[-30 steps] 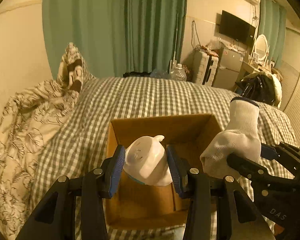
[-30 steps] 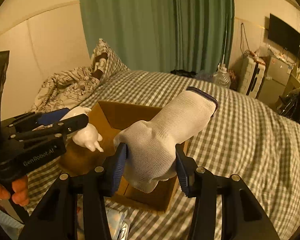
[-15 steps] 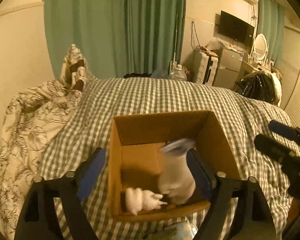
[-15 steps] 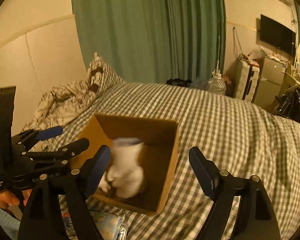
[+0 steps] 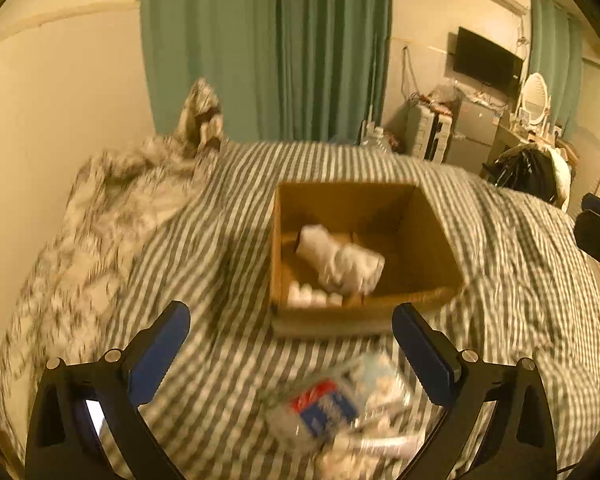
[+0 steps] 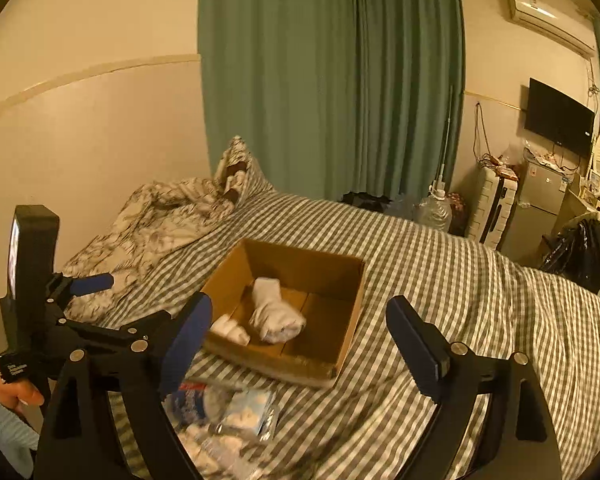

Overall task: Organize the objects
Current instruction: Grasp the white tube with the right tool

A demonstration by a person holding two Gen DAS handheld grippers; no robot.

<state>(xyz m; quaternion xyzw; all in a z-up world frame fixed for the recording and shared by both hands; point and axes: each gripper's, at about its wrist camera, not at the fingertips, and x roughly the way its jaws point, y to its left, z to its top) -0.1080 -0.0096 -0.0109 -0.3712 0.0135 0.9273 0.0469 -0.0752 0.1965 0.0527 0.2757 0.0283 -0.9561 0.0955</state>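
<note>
An open cardboard box (image 5: 432, 236) (image 6: 352, 308) sits on the checked bed. Inside it lie a white glove (image 5: 340, 260) (image 6: 274, 312) and a small white toy (image 5: 312, 298) (image 6: 230, 328) at the near wall. My left gripper (image 5: 290, 346) is open and empty, held above the bed in front of the box. My right gripper (image 6: 300, 340) is open and empty, above the box's near edge. The left gripper also shows in the right wrist view (image 6: 92, 304), at the left.
Clear plastic packets (image 5: 332, 408) (image 6: 228, 412) with red and blue print lie on the bed in front of the box. A crumpled patterned duvet (image 6: 160, 228) lies at the left by the wall. Green curtains, a water bottle (image 6: 432, 212) and furniture stand beyond the bed.
Both grippers opened and dropped the toy and the glove into the box, then pulled back and up. The glove now lies flat in the box.
</note>
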